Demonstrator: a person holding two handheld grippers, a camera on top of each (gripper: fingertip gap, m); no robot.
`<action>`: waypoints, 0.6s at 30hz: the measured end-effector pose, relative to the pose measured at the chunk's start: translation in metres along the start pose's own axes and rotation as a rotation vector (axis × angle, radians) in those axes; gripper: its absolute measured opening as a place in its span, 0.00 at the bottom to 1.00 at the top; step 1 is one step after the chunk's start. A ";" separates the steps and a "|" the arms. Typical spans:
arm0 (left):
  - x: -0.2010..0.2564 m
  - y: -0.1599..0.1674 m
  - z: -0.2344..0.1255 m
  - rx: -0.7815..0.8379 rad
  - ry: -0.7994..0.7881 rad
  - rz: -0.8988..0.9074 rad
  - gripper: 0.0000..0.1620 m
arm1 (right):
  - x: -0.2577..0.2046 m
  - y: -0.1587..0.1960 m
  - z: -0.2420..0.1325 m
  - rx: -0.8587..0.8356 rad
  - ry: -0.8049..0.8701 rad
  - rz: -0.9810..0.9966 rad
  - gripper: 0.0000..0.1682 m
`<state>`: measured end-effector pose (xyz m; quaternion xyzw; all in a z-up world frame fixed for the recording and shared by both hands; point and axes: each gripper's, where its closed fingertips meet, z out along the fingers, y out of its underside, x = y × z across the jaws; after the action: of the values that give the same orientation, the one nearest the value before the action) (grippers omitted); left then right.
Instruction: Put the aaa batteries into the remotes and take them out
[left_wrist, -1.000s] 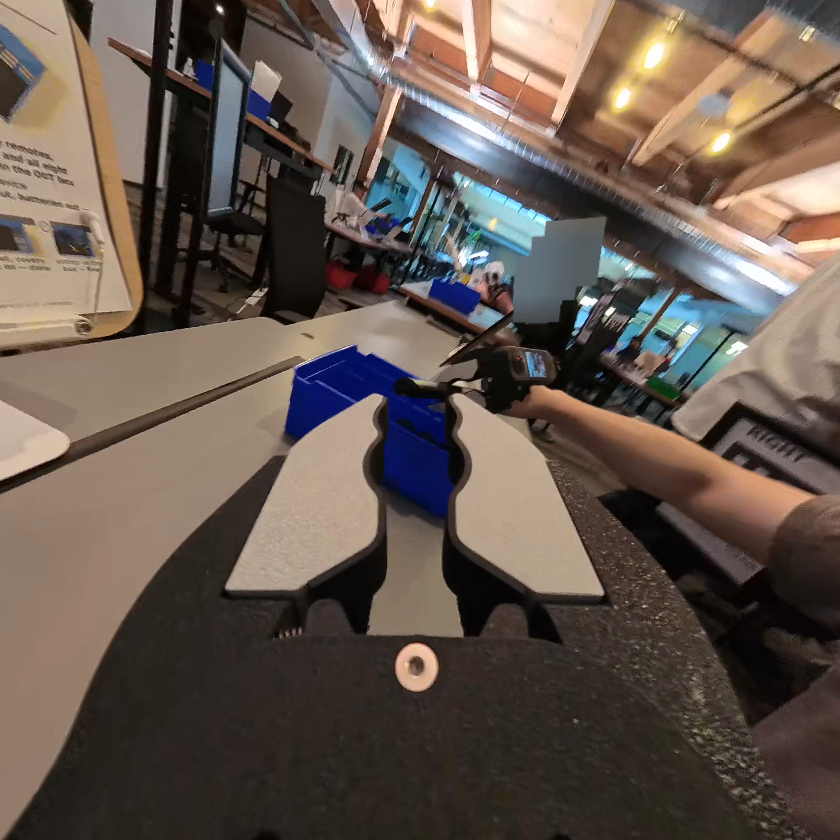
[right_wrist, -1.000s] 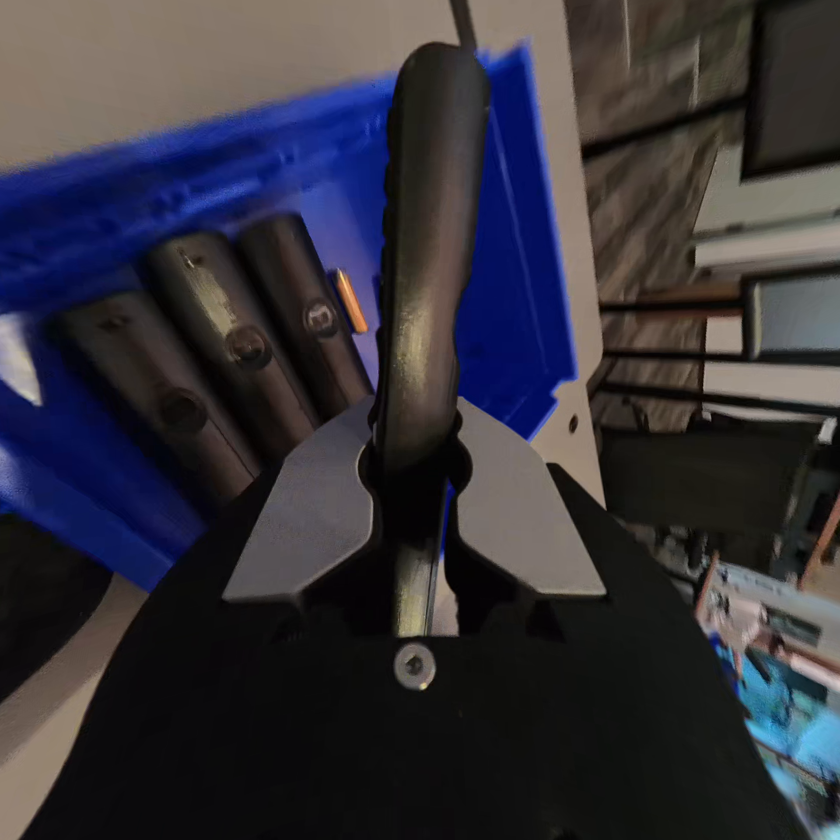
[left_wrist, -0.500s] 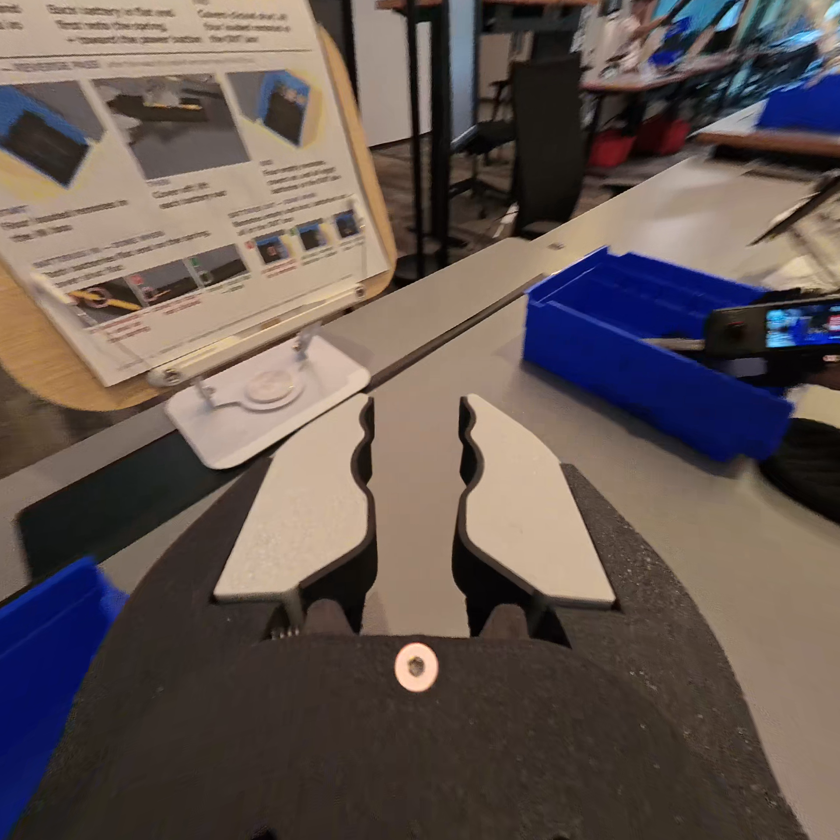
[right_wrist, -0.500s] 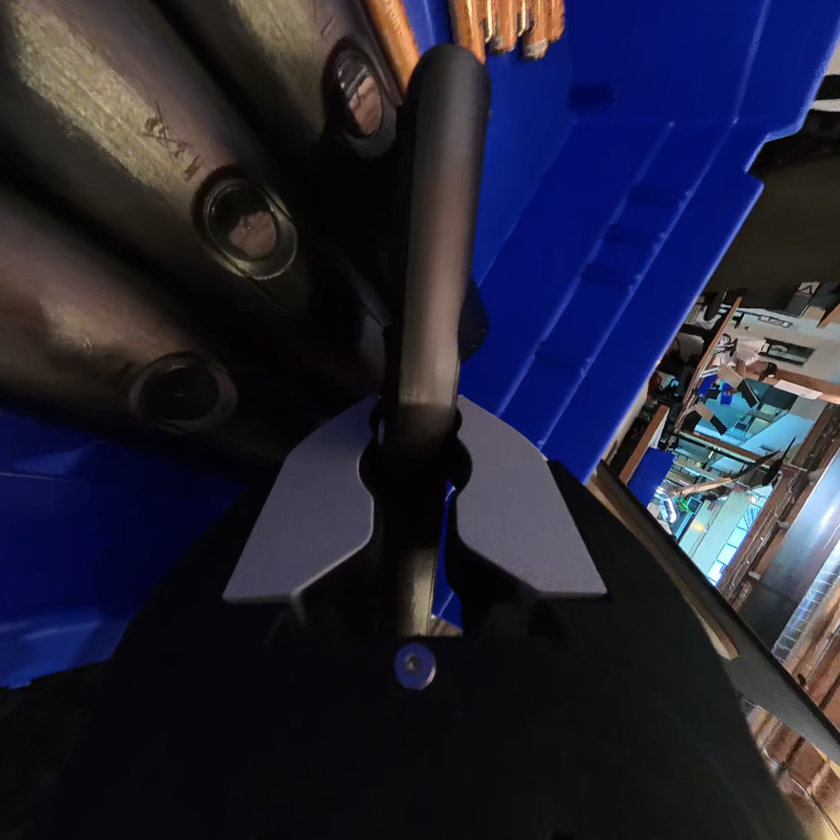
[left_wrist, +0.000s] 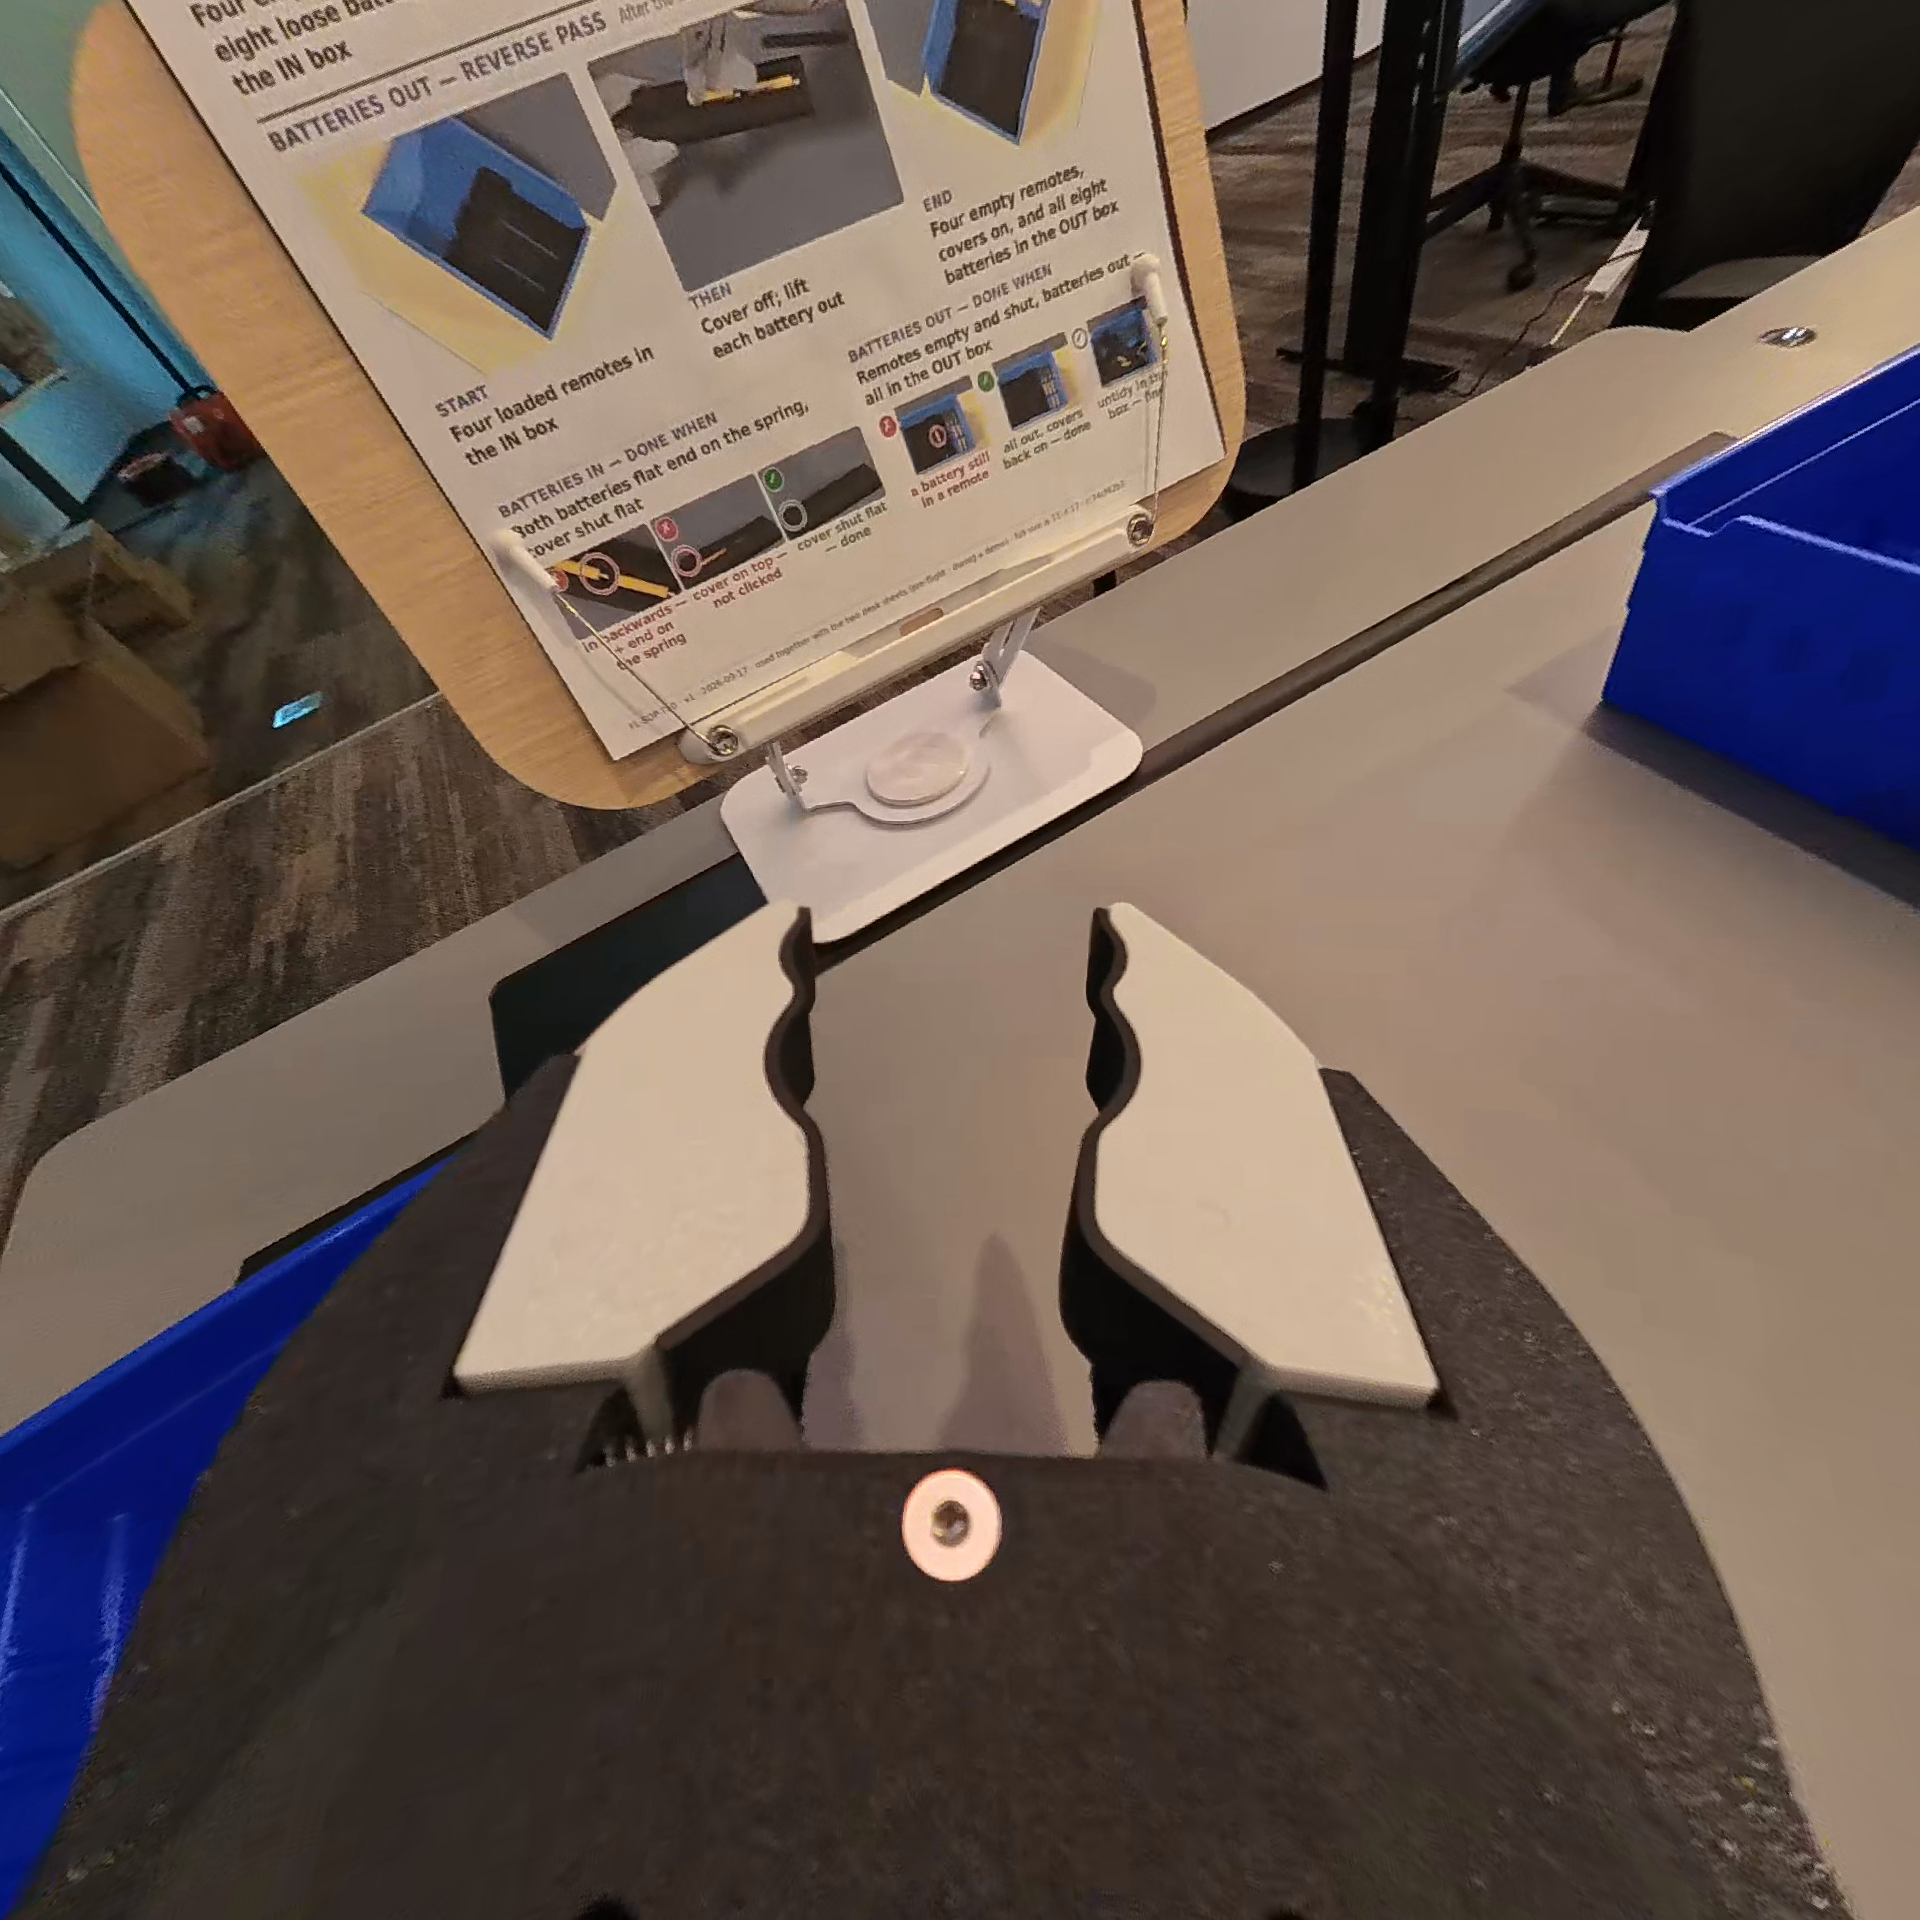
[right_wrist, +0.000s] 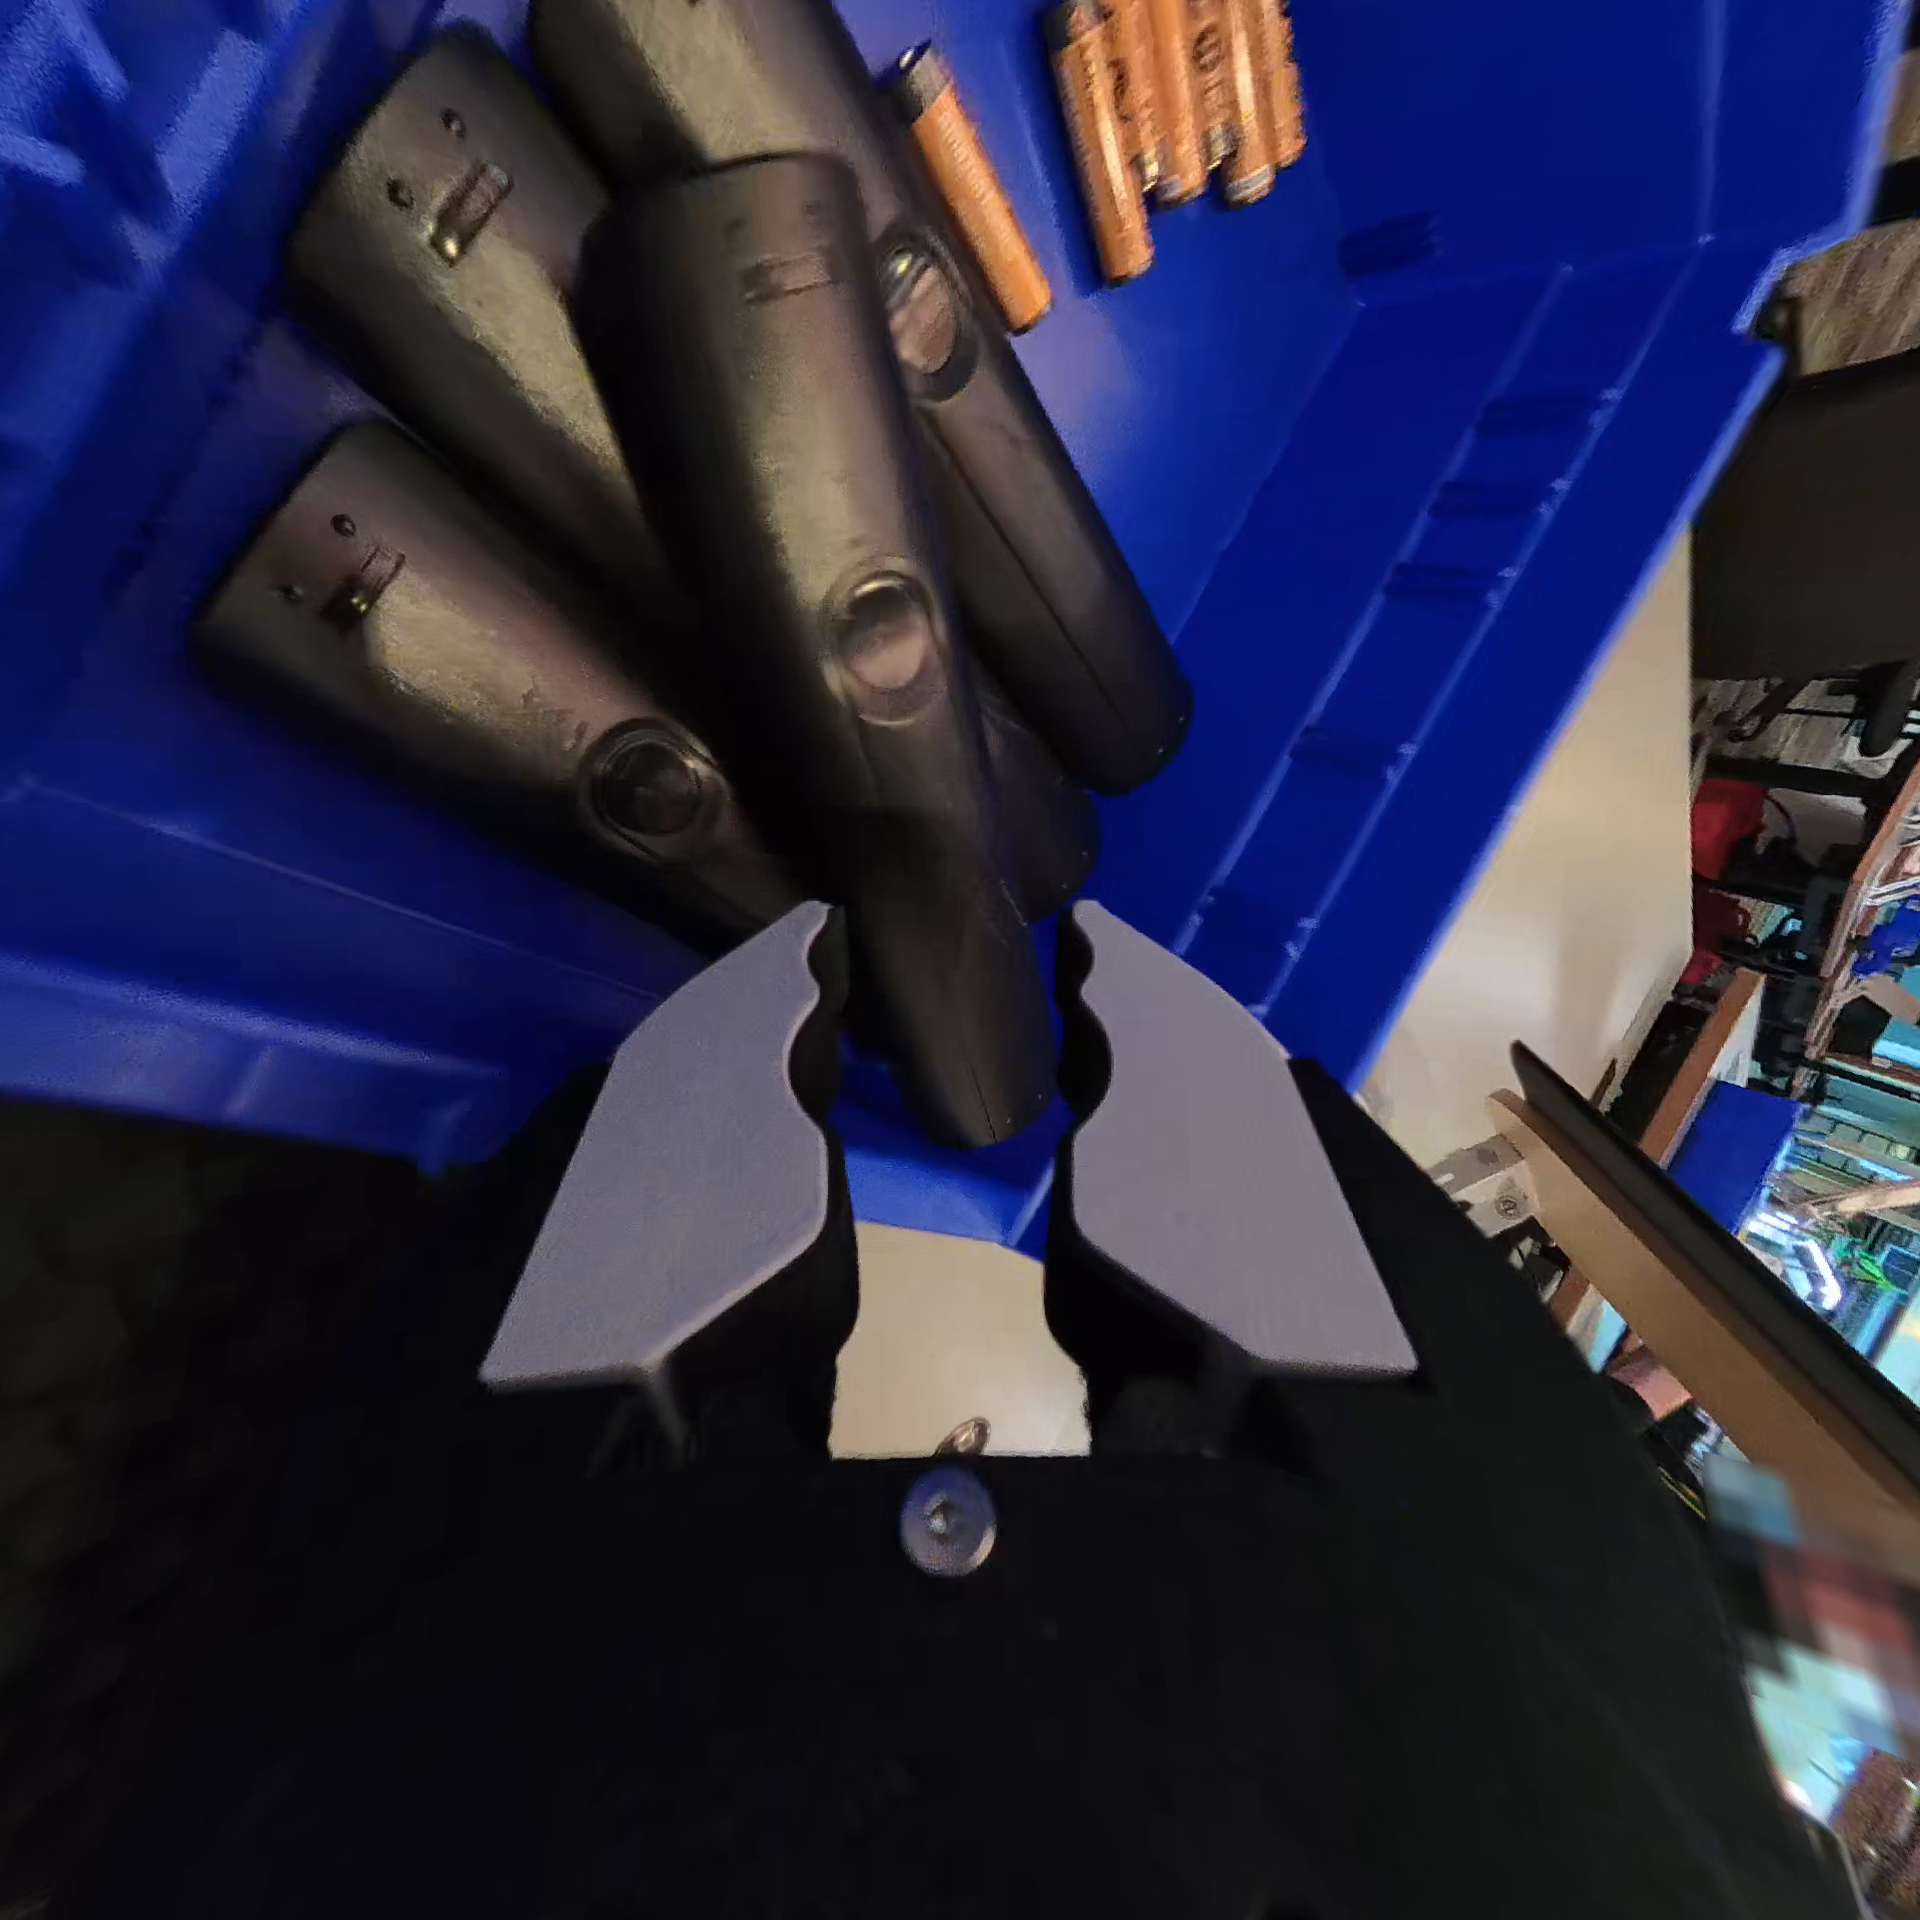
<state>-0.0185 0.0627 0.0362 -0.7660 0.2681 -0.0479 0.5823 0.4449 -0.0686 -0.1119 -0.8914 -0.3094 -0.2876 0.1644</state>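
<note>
- Four remotes (right_wrist: 790, 582) now lie in the blue bin (right_wrist: 1382, 665), the top one freshly let go: the right claw (right_wrist: 951, 1023), clamped on it a moment ago, stands apart around its near end.
- Loose batteries (right_wrist: 1174, 125) lie at the bin's far end.
- Left claw (left_wrist: 945, 1023) has swung to the sheet stand (left_wrist: 925, 774), open and empty over the counter (left_wrist: 1455, 935).
- Judging by this, one remote is returned.

Grey table (left_wrist: 1455, 935), patterned carpet floor (left_wrist: 260, 675), black desk legs (left_wrist: 1382, 208).
</note>
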 end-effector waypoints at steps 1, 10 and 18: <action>-0.001 0.000 0.000 0.000 -0.005 0.006 0.31 | 0.004 -0.001 -0.007 0.024 0.010 0.009 0.24; -0.014 -0.014 -0.016 0.073 -0.058 0.022 0.38 | 0.067 -0.010 -0.077 0.432 0.138 0.301 0.24; -0.064 -0.027 -0.058 0.109 -0.142 -0.051 0.39 | 0.123 0.008 -0.109 0.815 0.173 0.619 0.31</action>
<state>-0.0862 0.0473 0.0948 -0.7410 0.2036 -0.0226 0.6395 0.4838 -0.0697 0.0481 -0.7778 -0.1035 -0.1544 0.6004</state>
